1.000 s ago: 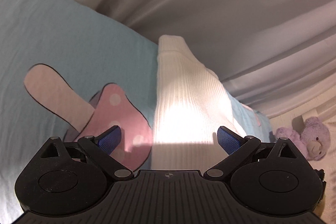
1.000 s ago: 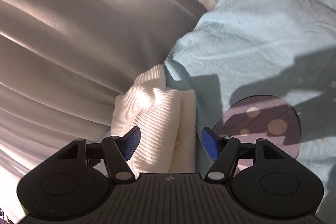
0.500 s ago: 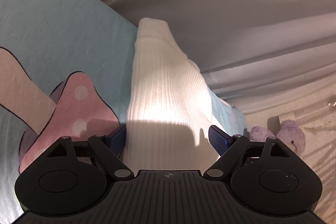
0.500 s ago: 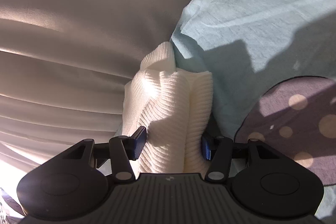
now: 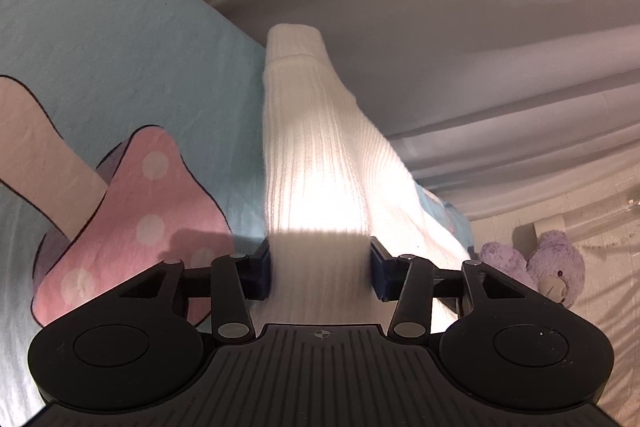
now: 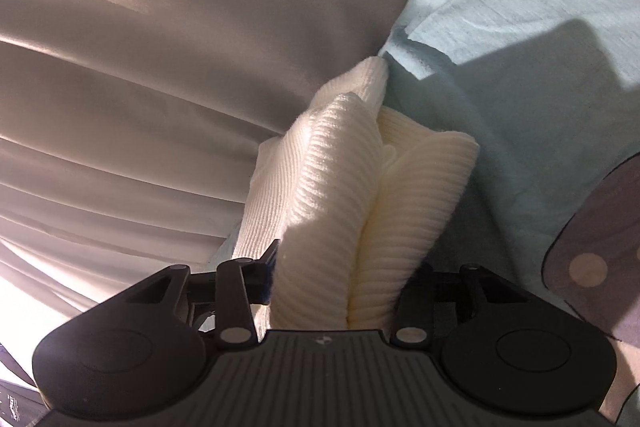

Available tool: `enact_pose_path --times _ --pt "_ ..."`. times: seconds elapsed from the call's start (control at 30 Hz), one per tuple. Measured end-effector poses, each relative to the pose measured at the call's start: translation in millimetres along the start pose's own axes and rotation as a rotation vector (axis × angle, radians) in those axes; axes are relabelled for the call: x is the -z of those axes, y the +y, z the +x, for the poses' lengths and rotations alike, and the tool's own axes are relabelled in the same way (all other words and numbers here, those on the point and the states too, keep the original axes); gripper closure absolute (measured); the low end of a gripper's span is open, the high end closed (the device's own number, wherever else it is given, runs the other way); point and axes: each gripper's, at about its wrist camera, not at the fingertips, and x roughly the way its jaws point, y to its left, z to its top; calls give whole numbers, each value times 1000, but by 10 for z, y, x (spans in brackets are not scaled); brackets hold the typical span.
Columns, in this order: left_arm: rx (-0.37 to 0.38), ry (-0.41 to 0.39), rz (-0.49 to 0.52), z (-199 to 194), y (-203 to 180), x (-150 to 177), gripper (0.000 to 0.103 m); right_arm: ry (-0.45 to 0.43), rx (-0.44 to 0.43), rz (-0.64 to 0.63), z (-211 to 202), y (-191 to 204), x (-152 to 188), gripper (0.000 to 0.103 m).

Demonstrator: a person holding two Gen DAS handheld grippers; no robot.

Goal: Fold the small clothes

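Observation:
A white ribbed knit garment lies along the edge of a light blue sheet printed with pink mushrooms. My left gripper is shut on one end of it, blue pads pressed against both sides of the cloth. In the right wrist view the same garment is bunched in thick folds, and my right gripper is shut on that end. The right gripper's pads are mostly hidden by the cloth.
Pale curtains hang right behind the garment and fill the left of the right wrist view. A purple teddy bear sits at the right. A pink mushroom print lies left of the left gripper.
Both grippers moved forward onto the garment's ends and closed from open to gripping the cloth. The right end bunched up between the jaws.

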Motion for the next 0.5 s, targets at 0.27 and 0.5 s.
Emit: enact_pose_path --times 0.27,0.5 --pt "19 -36 60 -375 -280 116 57 17 -27 -53 -118 368 182 62" --pt "-24 -83 59 -978 -273 379 57 81 -72 -74 -101 623 534 62"
